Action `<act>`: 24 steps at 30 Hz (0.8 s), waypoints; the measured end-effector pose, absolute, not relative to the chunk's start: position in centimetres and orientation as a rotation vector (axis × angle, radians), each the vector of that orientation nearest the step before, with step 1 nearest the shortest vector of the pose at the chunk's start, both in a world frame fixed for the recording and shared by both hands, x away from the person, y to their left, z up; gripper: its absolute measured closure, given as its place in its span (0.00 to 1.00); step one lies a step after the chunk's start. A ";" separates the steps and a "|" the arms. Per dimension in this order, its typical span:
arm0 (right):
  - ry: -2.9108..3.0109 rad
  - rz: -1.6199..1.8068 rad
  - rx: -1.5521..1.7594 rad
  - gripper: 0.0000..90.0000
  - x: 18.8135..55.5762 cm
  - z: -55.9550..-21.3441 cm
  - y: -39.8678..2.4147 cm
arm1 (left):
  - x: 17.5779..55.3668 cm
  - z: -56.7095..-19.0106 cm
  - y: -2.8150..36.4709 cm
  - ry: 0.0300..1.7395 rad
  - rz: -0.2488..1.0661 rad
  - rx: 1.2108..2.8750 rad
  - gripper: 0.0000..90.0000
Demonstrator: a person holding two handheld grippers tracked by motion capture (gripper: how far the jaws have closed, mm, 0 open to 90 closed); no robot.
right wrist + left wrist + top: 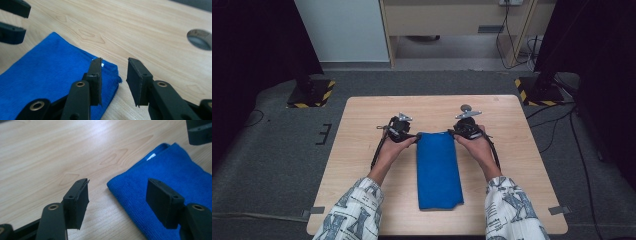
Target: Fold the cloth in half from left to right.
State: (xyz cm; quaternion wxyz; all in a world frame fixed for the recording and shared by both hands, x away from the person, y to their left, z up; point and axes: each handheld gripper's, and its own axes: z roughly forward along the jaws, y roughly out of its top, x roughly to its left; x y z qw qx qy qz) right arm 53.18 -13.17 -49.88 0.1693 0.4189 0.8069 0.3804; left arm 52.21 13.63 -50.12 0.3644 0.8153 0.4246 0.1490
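Pale wooden table [362, 150] under a fixed overhead camera, with 1 folded blue towel [438, 170] lying at its middle, long axis running from the person's edge away toward the far edge. Both grippers sit at the towel's far end, 1 at each corner. Left gripper [117, 202] has open jaws astride the towel's far left corner, pads not pressing. Right gripper [113, 80] likewise straddles the far right corner, jaws narrower but not yet clamped. Both are equally near.

Probably a lab: hazard-taped stand bases [310, 93], cables [512, 40].
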 end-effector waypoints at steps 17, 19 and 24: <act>2.367 1.010 1.226 0.70 54.9 -52.6 -11.9 | 53.4 -52.9 12.9 1.114 0.334 2.089 0.43; 2.382 1.013 1.211 0.77 54.8 -52.7 -12.0 | 53.4 -52.9 12.8 1.102 0.347 2.099 0.47; 2.400 1.062 1.202 0.94 54.6 -52.7 -12.2 | 53.3 -52.9 12.3 1.081 0.302 2.081 0.62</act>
